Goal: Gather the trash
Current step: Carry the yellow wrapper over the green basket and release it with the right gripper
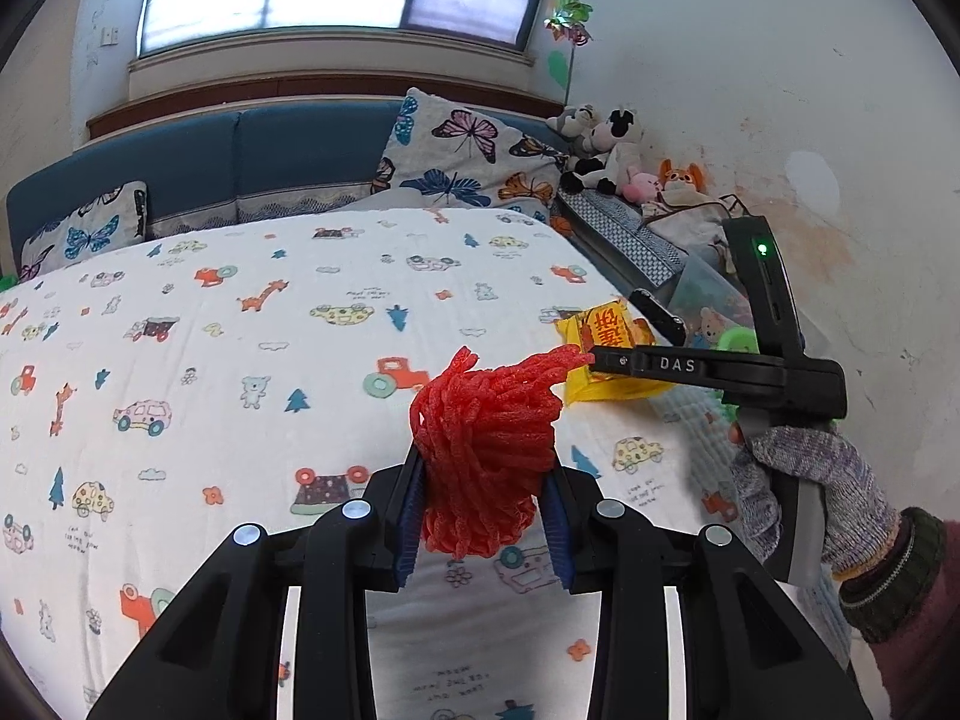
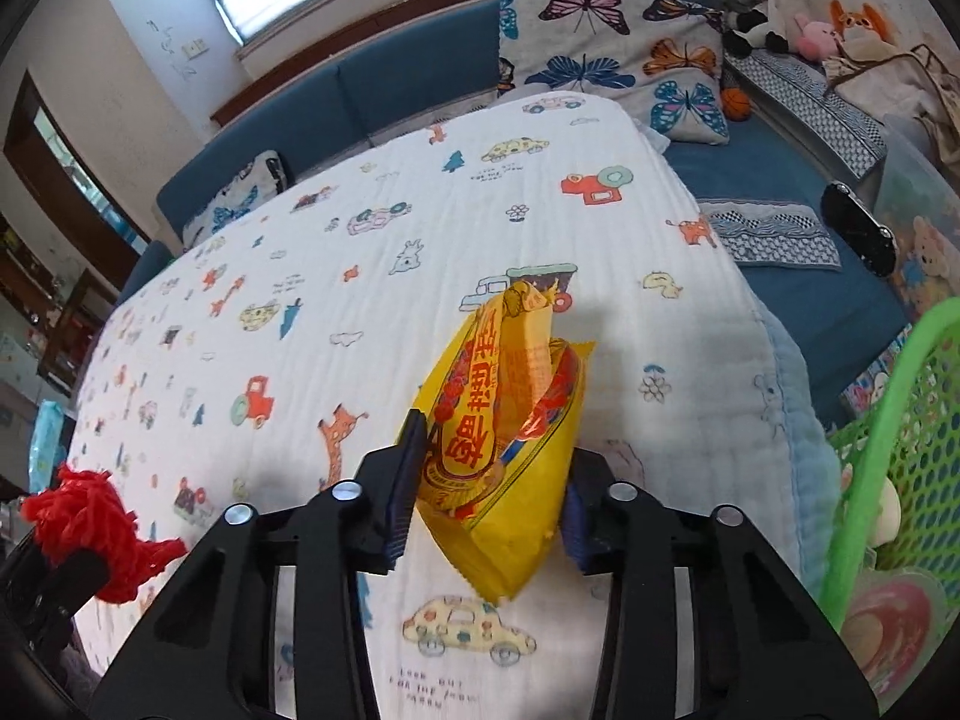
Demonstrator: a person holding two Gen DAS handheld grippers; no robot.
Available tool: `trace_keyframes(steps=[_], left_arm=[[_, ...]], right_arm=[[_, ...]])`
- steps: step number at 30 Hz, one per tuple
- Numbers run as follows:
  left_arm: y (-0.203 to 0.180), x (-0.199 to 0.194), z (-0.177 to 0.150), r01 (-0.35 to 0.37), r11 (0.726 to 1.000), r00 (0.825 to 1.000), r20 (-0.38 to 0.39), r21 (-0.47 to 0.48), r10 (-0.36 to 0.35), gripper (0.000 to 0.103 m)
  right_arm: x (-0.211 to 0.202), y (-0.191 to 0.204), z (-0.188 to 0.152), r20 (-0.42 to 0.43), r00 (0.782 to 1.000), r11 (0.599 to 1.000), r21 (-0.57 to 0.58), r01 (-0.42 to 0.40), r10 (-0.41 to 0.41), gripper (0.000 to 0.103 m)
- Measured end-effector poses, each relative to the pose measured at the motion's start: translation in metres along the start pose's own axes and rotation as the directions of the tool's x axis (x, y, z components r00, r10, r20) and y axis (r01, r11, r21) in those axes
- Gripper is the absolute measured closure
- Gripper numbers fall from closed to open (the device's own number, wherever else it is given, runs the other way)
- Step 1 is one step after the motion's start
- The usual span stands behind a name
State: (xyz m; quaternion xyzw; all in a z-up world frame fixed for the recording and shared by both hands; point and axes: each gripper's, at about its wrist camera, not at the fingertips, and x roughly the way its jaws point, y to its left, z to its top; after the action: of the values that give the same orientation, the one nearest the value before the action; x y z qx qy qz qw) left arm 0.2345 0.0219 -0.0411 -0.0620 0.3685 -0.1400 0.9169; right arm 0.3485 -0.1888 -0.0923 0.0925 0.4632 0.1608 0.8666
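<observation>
- Trash is lying over the printed blanket (image 1: 252,372): in the left wrist view, the left gripper (image 1: 486,507) is clamping a red foam net (image 1: 489,450).
- In the right wrist view, the right gripper (image 2: 489,480) is squeezing a yellow wrapper (image 2: 510,450); a green mesh basket (image 2: 894,420) at right is holding pale rounded items.

Left wrist view: we look down along the left gripper (image 1: 486,516), close over the bed (image 1: 240,360).
Right wrist view: close too, facing the pillows (image 2: 612,48).
Both views: we share the bed.
</observation>
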Motion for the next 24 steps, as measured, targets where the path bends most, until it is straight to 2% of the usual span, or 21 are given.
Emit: trace_keyframes(steps=[11,17,24], left_arm=[[-0.022,-0.005,0.002,0.016,1.0,1.0,0.006,0.023,-0.016,0.07],[-0.043,-0.006,0.004,0.039,0.998,0.999,0.008,0.054,-0.039,0.07],[-0.081,-0.002,0.008,0.093,0.991,0.996,-0.002,0.099,-0.093,0.07]], right_arm=[[-0.042,-0.004,-0.014,0.063,0.996,0.998,-0.005,-0.061,0.061,0.082],[-0.073,-0.016,-0.027,0.105,0.993,0.998,-0.012,-0.054,0.055,0.083],[-0.116,-0.051,-0.044,0.147,0.989,1.0,0.019,-0.022,0.019,0.083]])
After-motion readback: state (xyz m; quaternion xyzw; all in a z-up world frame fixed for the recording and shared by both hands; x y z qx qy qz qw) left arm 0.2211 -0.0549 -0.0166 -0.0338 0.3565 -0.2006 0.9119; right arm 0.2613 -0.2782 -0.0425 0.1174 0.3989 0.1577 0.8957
